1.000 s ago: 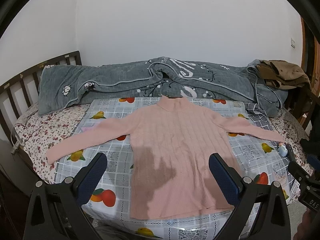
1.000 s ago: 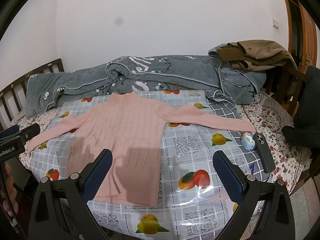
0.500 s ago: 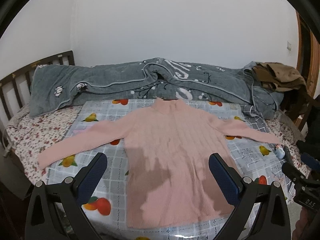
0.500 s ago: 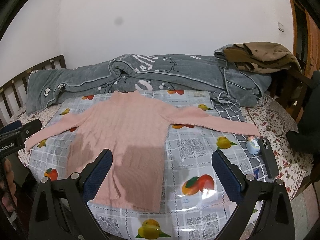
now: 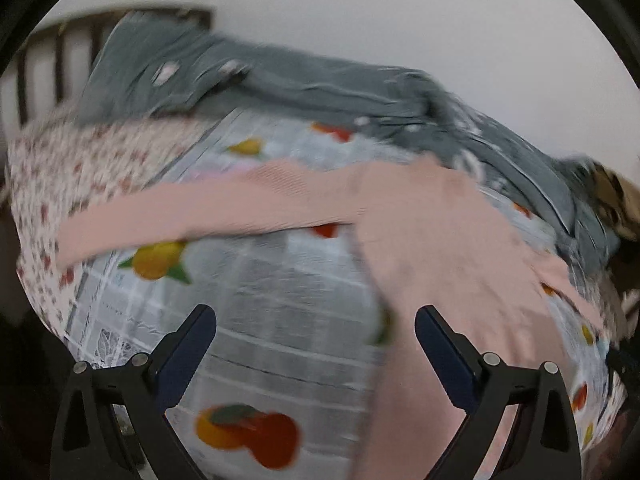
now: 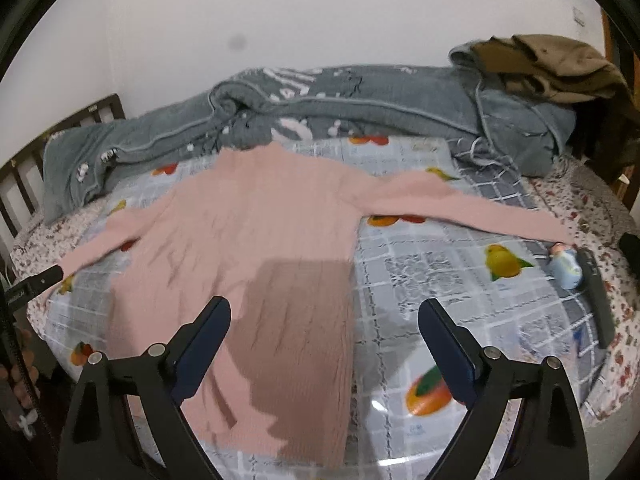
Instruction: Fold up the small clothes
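Observation:
A pink knit sweater lies flat, face up, on a fruit-print plastic sheet on the bed, both sleeves spread out sideways. In the blurred left wrist view the sweater fills the right side and its left sleeve stretches across to the left. My left gripper is open and empty above the sheet, below that sleeve and left of the body. My right gripper is open and empty above the sweater's lower right part.
A rolled grey blanket lies along the far side of the bed, with brown clothes on its right end. A small figurine and a dark phone lie by the right sleeve's end. Wooden bed rails stand at the left.
My left gripper has swung sharply left and closer to the bed, toward the left sleeve; its view is motion-blurred. My right gripper has moved a little closer to the sweater. Both stay open.

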